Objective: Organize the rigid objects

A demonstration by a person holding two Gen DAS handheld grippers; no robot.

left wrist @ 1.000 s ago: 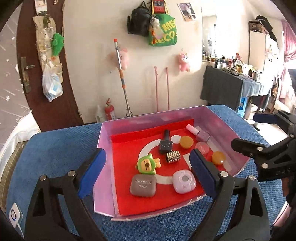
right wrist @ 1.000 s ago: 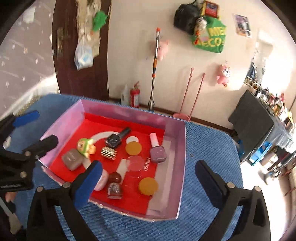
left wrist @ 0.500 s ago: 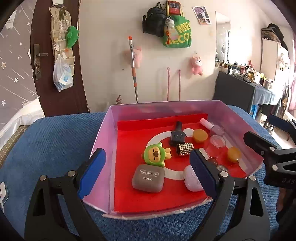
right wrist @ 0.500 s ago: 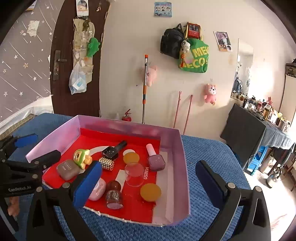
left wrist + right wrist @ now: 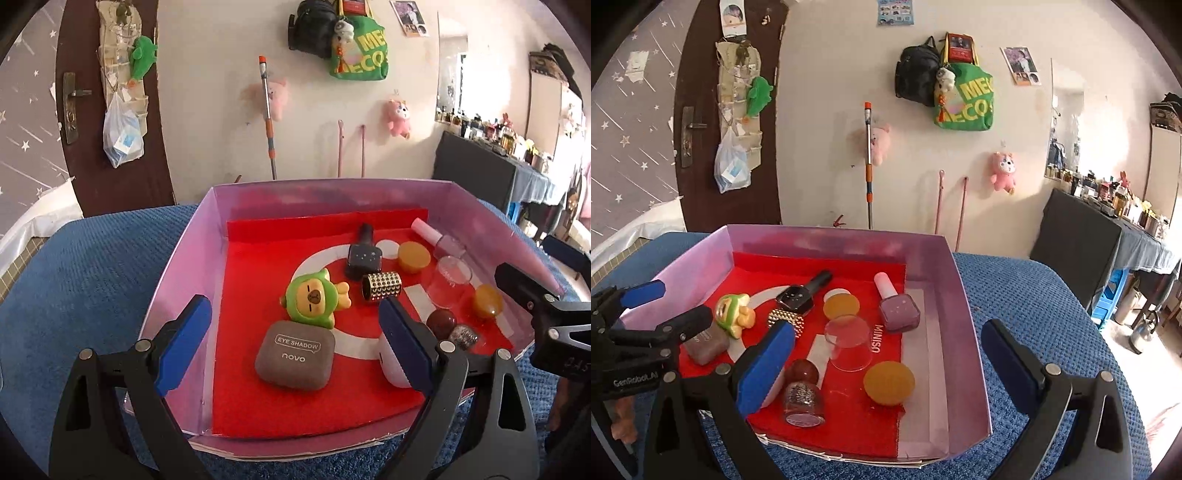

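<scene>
Left wrist: green toy (image 5: 314, 299) touches eye-shadow case (image 5: 295, 355) inside tray (image 5: 177, 266).

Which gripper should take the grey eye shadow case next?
Left. The left gripper is open with the eye shadow case lying right between its fingers. The right gripper frames the clear cup and the box's right wall instead.

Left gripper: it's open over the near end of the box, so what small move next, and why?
Probably ease the left gripper down and forward onto the grey eye shadow case. It lies flat between the open fingers, nearest of all, with only the green toy touching its far edge. The right gripper holds nothing.
</scene>
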